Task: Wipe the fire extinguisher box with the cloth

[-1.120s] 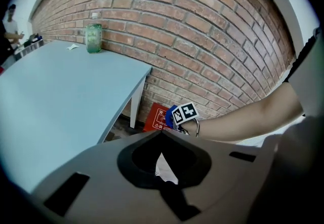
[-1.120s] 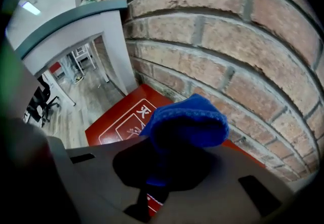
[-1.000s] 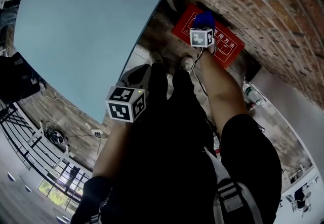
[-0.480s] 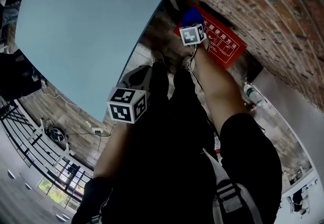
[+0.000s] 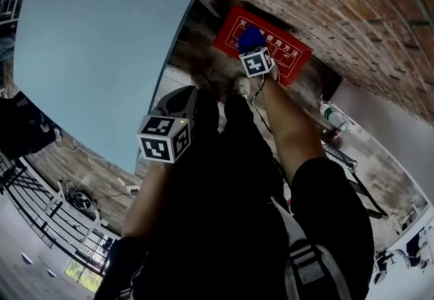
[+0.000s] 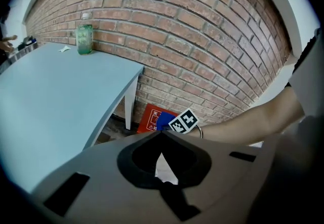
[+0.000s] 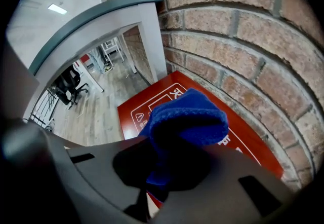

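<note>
Head view: two grippers (each with its marker cube). The left gripper (image 5: 182, 96) sits mid-frame beside one pale blue table (image 5: 95, 54). The right gripper (image 5: 252, 44) reaches to the upper centre, over the one red fire extinguisher box (image 5: 288, 61) at the foot of the brick wall (image 5: 352, 7). One blue cloth (image 5: 251, 35) shows at its tip.

Left gripper view: the jaws are pressed tip to tip with nothing between them. One clear bottle (image 6: 84, 35) with greenish contents stands on the table's far corner, upper left.

Right gripper view: the jaws are clamped on the bunched cloth, which covers the middle of the box's red face (whether they touch is unclear).
</note>
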Demonstrator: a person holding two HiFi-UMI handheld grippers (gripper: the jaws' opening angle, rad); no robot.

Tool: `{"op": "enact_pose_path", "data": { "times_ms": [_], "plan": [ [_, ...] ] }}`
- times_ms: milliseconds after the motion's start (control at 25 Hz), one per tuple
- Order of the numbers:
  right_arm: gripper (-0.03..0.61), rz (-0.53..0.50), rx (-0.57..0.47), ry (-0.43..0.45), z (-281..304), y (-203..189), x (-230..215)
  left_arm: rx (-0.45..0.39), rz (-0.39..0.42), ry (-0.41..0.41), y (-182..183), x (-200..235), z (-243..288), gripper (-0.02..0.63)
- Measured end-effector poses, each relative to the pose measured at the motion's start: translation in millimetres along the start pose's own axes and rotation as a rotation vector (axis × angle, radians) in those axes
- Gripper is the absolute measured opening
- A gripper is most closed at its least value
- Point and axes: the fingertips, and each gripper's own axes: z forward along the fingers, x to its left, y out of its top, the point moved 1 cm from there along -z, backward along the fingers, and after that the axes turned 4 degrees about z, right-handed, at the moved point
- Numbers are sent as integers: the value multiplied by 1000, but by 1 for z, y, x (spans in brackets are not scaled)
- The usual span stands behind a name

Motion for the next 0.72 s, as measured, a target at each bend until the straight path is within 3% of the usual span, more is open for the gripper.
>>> {"op": "enact_pose_path", "data": {
  "times_ms": [240, 480, 720],
  "plan": [
    [46, 95, 20, -69, -29, -43, -56, 4, 32, -33, 2, -16, 6, -3],
    [46, 240, 27, -201, -66, -86, -118, 20, 77, -70, 2, -29, 12, -3],
    [46, 338, 15, -251, -83, -118, -133, 28, 118, -98, 8, -39, 16, -3]
  ]
}}
